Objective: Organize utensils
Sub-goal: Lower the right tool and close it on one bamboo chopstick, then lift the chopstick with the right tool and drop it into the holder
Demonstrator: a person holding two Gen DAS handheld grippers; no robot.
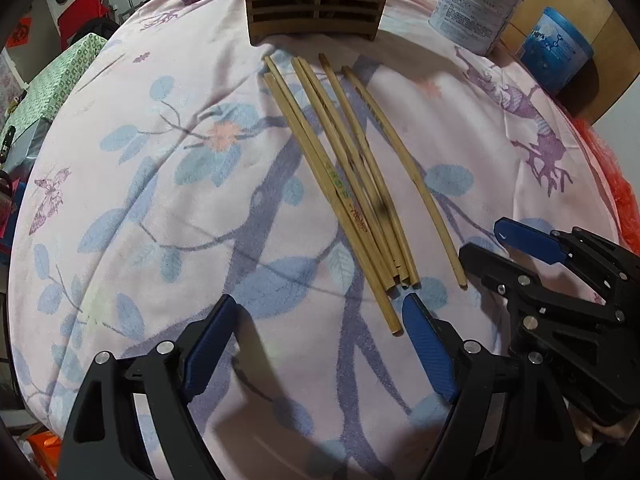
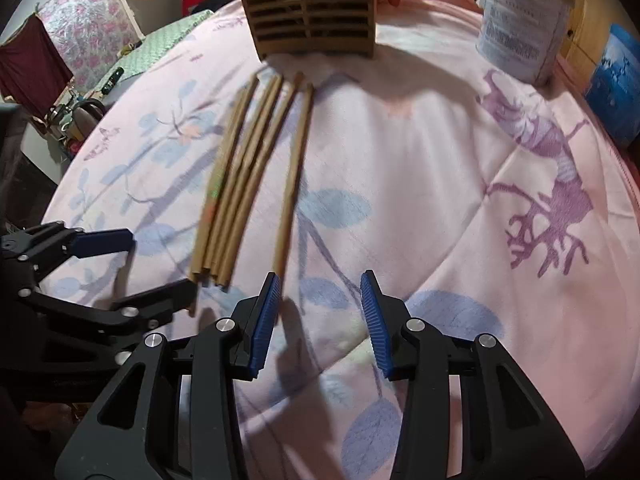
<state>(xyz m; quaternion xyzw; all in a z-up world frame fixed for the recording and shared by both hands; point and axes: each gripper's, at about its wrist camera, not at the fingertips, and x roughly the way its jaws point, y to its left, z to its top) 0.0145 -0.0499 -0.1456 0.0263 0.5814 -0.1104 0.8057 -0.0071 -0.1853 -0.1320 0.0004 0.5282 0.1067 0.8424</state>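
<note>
Several wooden chopsticks [image 1: 344, 184] lie side by side on the pink floral cloth, pointing toward a slatted wooden utensil holder [image 1: 316, 0] at the far edge. One chopstick [image 1: 404, 164] lies a little apart on the right. My left gripper [image 1: 320, 308] is open and empty just short of their near ends. My right gripper [image 1: 486, 244] is open beside the lone chopstick's near end. In the right wrist view the chopsticks [image 2: 240, 176] and holder [image 2: 312, 8] lie ahead. My right gripper [image 2: 320, 284] is open, its left finger by the lone chopstick [image 2: 294, 176]. My left gripper [image 2: 160, 260] is open at the left.
A white tin [image 1: 476, 4] and a blue tin [image 1: 556, 48] stand at the far right of the table. The pink floral cloth [image 1: 160, 200] covers the round table. Room clutter lies beyond the left edge.
</note>
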